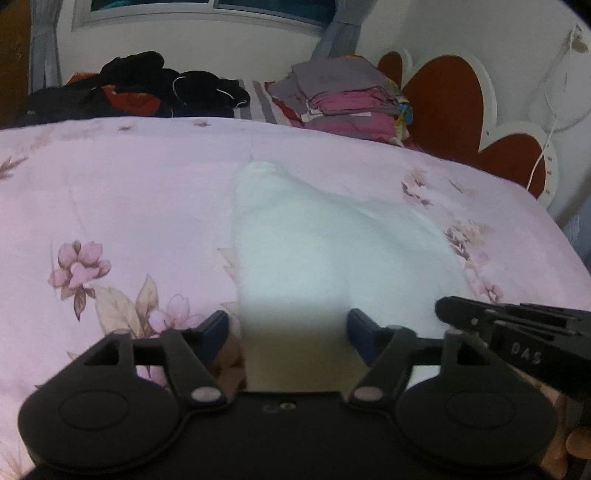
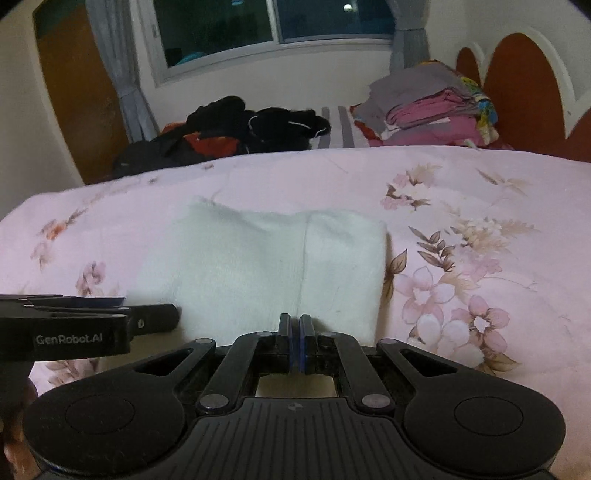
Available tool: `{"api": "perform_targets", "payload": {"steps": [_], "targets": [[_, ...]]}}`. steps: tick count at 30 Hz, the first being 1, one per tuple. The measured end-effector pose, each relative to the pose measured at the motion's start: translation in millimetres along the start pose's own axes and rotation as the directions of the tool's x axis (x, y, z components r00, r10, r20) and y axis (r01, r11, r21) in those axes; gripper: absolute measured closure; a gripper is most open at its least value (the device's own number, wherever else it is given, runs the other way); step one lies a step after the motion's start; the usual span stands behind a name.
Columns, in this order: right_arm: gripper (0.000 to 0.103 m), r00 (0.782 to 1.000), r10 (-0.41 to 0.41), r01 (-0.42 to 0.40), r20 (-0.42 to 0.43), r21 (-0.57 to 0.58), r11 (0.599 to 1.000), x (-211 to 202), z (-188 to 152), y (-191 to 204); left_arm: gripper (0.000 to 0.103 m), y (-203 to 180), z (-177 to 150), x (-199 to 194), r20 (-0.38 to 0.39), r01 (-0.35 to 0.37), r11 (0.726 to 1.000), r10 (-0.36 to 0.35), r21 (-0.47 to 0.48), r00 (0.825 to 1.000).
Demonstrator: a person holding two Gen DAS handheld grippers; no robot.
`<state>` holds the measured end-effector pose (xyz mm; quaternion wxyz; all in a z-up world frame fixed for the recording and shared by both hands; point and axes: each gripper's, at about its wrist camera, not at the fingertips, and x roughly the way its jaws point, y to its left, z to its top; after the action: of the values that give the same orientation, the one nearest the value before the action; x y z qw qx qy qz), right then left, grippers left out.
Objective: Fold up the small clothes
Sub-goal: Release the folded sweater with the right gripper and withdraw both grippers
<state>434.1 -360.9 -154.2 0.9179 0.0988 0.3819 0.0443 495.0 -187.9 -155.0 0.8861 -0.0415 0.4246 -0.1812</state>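
A small white garment [image 1: 325, 251] lies on the pink floral bedspread [image 1: 122, 192]; in the right wrist view [image 2: 266, 258] it looks folded into a rough rectangle. My left gripper [image 1: 288, 328] is open, its fingers either side of the garment's near edge, nothing between them. My right gripper [image 2: 295, 332] has its jaws pressed together at the garment's near edge; whether cloth is pinched I cannot tell. The right gripper also shows at the right of the left wrist view [image 1: 517, 332], and the left gripper at the left of the right wrist view [image 2: 92, 325].
A heap of dark and red clothes [image 2: 236, 129] lies at the back of the bed. A stack of folded grey and pink clothes [image 2: 432, 107] stands at the back right by the red headboard [image 2: 524, 85]. A window [image 2: 273, 26] is behind.
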Motion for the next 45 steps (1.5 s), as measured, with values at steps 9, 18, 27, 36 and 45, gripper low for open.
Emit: {"api": "perform_targets", "payload": {"steps": [9, 18, 27, 36, 45], "targets": [[0.101, 1.0, 0.014, -0.013, 0.018, -0.035, 0.999, -3.2, 13.2, -0.2, 0.03, -4.1, 7.5, -3.7, -0.001, -0.012, 1.0, 0.012, 0.028, 1.0], [0.101, 0.997, -0.013, 0.012, 0.073, 0.018, 1.0, 6.8, 36.2, -17.0, 0.032, -9.9, 28.6, -6.3, 0.041, 0.005, 1.0, -0.006, 0.016, 0.999], [0.101, 0.998, -0.034, 0.03, 0.06, 0.074, 0.997, 33.5, 54.2, -36.6, 0.03, -8.0, 51.0, 29.0, 0.036, -0.044, 0.999, 0.045, -0.011, 0.998], [0.101, 0.999, -0.046, 0.045, 0.024, 0.064, 0.997, 54.1, 45.3, -43.3, 0.026, 1.8, 43.1, 37.8, 0.004, -0.052, 0.998, 0.052, -0.023, 0.999], [0.001, 0.995, -0.042, 0.039, 0.089, 0.032, 0.999, 48.2, 45.0, -33.6, 0.025, 0.3, 42.3, 36.7, 0.011, -0.057, 0.998, 0.057, -0.012, 0.998]]}}
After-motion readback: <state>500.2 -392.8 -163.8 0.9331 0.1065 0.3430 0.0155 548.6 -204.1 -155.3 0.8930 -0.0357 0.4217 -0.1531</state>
